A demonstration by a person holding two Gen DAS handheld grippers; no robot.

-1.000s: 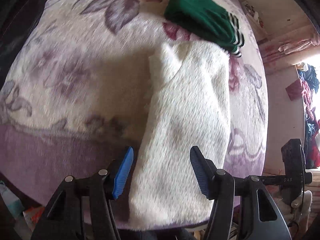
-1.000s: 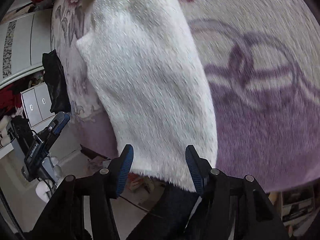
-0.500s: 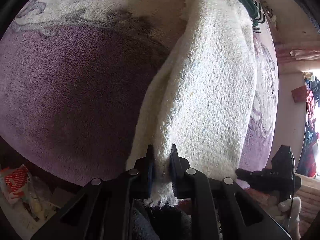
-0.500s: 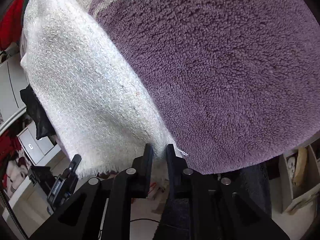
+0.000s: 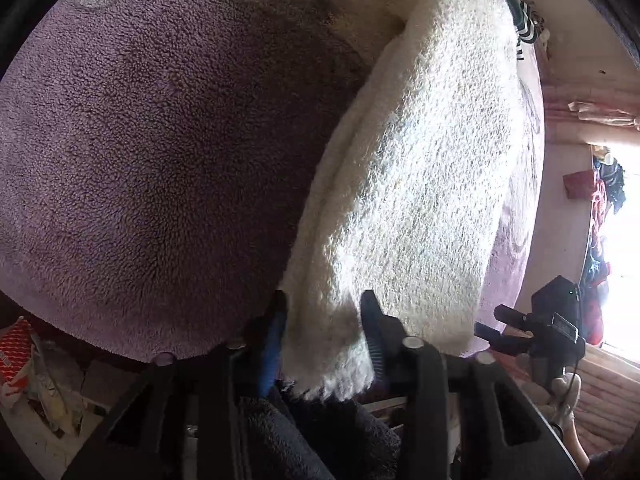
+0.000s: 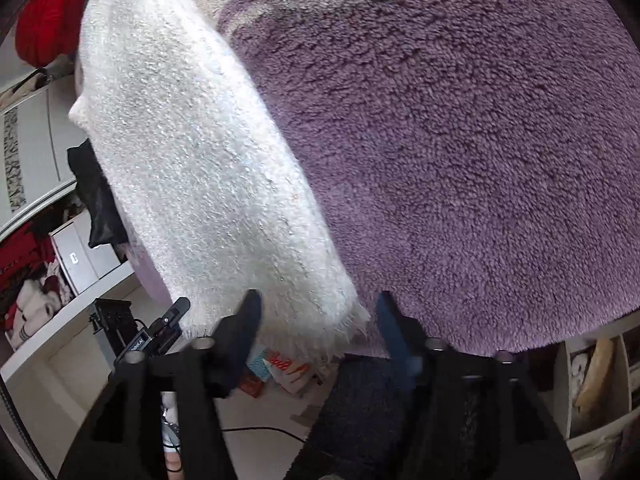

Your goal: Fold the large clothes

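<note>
**Both claws spread at the sweater hem**

White fuzzy sweater (image 5: pixel 416 168) lies folded lengthwise on the purple fleece blanket (image 5: pixel 152 152), running from the near bed edge toward 12–1 o'clock in the left wrist view.

Left claw (image 5: pixel 322 328): jaws apart at medium width, straddling the sweater's near corner; fabric sits between the blue pads (image 5: pixel 272 344) and touches the left one, not pinched.

Right claw (image 6: pixel 318 320): jaws wide, the other hem corner of the sweater (image 6: pixel 200 168) sits between them, fringe loose.

Green striped garment (image 5: pixel 520 20) at 1 o'clock beyond the sweater's far end. Red cloth (image 6: pixel 52 12) at 10 o'clock in the right wrist view.
</note>
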